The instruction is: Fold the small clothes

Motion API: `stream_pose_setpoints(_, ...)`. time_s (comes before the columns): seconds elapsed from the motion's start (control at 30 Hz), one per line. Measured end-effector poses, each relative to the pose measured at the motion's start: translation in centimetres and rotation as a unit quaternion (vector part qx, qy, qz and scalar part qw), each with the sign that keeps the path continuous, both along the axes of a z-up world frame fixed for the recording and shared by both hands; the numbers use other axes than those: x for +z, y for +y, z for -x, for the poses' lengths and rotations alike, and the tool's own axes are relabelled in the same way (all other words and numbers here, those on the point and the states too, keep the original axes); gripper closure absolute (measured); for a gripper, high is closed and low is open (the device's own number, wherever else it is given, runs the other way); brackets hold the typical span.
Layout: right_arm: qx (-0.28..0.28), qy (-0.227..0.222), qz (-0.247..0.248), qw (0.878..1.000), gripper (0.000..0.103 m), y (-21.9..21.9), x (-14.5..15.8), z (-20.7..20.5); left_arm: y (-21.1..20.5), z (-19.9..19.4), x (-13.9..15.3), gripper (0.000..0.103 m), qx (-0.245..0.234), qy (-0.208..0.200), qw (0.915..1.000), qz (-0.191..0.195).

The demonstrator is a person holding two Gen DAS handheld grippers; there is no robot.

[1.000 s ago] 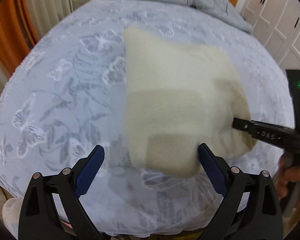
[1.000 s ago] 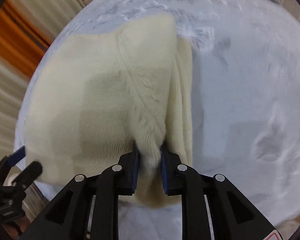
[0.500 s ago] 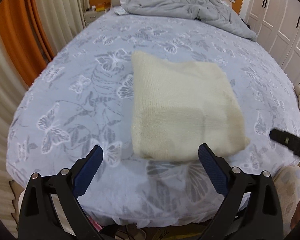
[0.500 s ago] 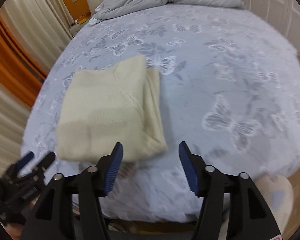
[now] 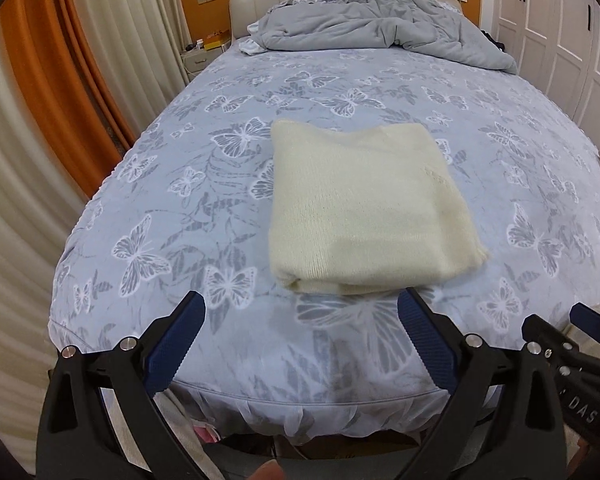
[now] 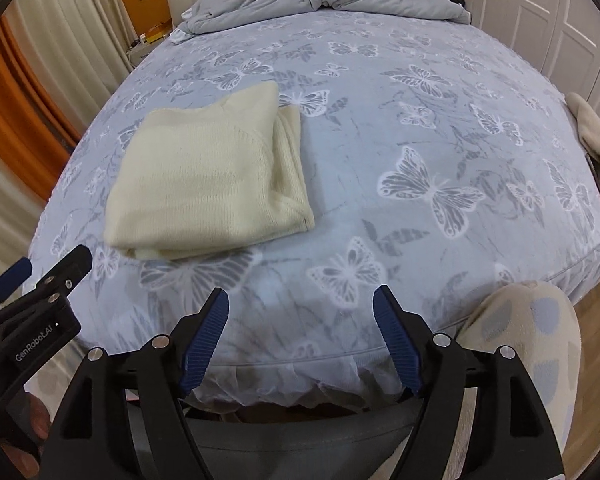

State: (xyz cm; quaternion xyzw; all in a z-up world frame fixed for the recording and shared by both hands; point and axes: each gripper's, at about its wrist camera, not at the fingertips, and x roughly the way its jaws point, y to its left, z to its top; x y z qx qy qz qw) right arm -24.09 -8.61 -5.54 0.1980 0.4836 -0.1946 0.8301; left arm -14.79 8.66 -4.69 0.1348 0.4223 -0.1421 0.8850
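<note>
A cream knitted garment (image 5: pixel 364 208) lies folded into a rectangle on the blue butterfly-print bedsheet (image 5: pixel 228 184). It also shows in the right wrist view (image 6: pixel 208 176), left of centre. My left gripper (image 5: pixel 300 308) is open and empty, held back near the bed's front edge, short of the garment. My right gripper (image 6: pixel 300 304) is open and empty, also back at the front edge, to the right of the garment. Each gripper shows in the other's view, the right one (image 5: pixel 580 328) at lower right, the left one (image 6: pixel 40 276) at lower left.
A crumpled grey duvet (image 5: pixel 380 32) lies at the head of the bed. Another cream cloth (image 6: pixel 596 140) lies at the bed's right edge. Orange and cream curtains (image 5: pixel 40 100) hang left, white wardrobe doors (image 5: pixel 560 32) stand right. A knee in spotted trousers (image 6: pixel 532 340) is at lower right.
My right gripper has let go of the garment and opened. Both grippers have pulled back from the garment toward the bed's front edge. The garment now lies flat and folded.
</note>
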Motion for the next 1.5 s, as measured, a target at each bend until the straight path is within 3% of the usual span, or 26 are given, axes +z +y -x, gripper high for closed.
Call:
stream_pose_setpoints(0.3,0.019,0.004,-0.005,1.000,0.026,1.7,-0.8,1.1,0.2,1.7,-0.6,0.008,-0.006,0.004,1.0000,-0.001)
stream_pose_setpoints(0.4,0.023,0.006,-0.022,0.999,0.026,1.4,-1.4,1.2,0.5,1.9,-1.0,0.008,-0.005,0.012,0.9999,0.003)
stream_pose_setpoints(0.5,0.030,-0.023,-0.066,0.997,0.026,-0.2,-1.6,0.3,1.7,0.7,-1.3,0.008,0.001,0.046,0.9982,0.037)
stream_pose_setpoints(0.57,0.044,-0.039,-0.086,0.995,0.026,-1.9,-1.8,-1.9,3.3,-1.2,-1.6,0.008,0.025,0.071,0.9940,0.078)
stream_pose_setpoints(0.63,0.047,-0.032,-0.084,0.995,0.026,-3.0,-2.2,-4.4,4.4,-3.2,-2.0,0.008,0.060,0.079,0.9904,0.096)
stream_pose_setpoints(0.8,0.043,-0.002,-0.108,0.993,0.026,-5.3,-5.8,-11.4,4.7,-6.6,-3.5,0.008,0.082,0.093,0.9881,0.091)
stream_pose_setpoints(0.83,0.047,0.002,-0.111,0.993,0.037,-5.4,-6.4,-12.1,4.3,-7.0,-3.8,0.008,0.077,0.092,0.9892,0.085)
stream_pose_setpoints(0.87,0.059,0.014,-0.123,0.991,0.057,-5.4,-7.5,-13.2,4.0,-7.4,-4.1,0.008,0.070,0.090,0.9902,0.080)
stream_pose_setpoints(0.9,0.066,0.017,-0.140,0.988,0.092,-5.5,-8.0,-13.7,3.7,-7.8,-4.4,0.008,0.065,0.089,0.9914,0.071)
stream_pose_setpoints(0.97,0.061,-0.026,-0.124,0.990,0.093,-5.6,-5.5,-13.5,3.0,-8.5,-5.3,0.008,0.058,0.097,0.9923,0.051)
stream_pose_setpoints(1.03,0.067,-0.073,-0.092,0.991,0.093,-5.8,-2.2,-12.5,3.1,-8.9,-5.3,0.008,0.058,0.090,0.9928,0.055)
stream_pose_setpoints(1.1,0.063,-0.051,-0.082,0.993,0.093,-6.3,-3.3,-12.6,3.0,-9.4,-5.6,0.008,0.056,0.086,0.9935,0.049)
stream_pose_setpoints(1.13,0.056,-0.009,-0.087,0.995,0.093,-6.7,-5.9,-13.1,2.8,-9.7,-6.0,0.008,0.054,0.092,0.9933,0.046)
stream_pose_setpoints(1.2,0.044,0.012,-0.115,0.992,0.094,-7.3,-8.5,-13.3,2.9,-9.7,-6.0,0.008,0.045,0.109,0.9909,0.066)
stream_pose_setpoints(1.27,0.029,-0.005,-0.133,0.991,0.093,-7.5,-7.8,-13.2,3.4,-8.6,-5.4,0.008,0.027,0.110,0.9907,0.075)
stream_pose_setpoints(1.37,0.036,-0.022,-0.134,0.990,0.093,-7.4,-5.6,-13.4,3.9,-6.9,-6.1,0.008,0.011,0.103,0.9937,0.043)
stream_pose_setpoints(1.43,0.035,-0.037,-0.138,0.989,0.093,-7.5,-4.2,-13.1,3.8,-7.2,-7.5,0.008,0.017,0.099,0.9949,0.009)
stream_pose_setpoints(1.5,0.035,-0.043,-0.139,0.989,0.093,-7.5,-3.4,-12.9,3.9,-8.0,-7.9,0.008,0.035,0.099,0.9944,0.011)
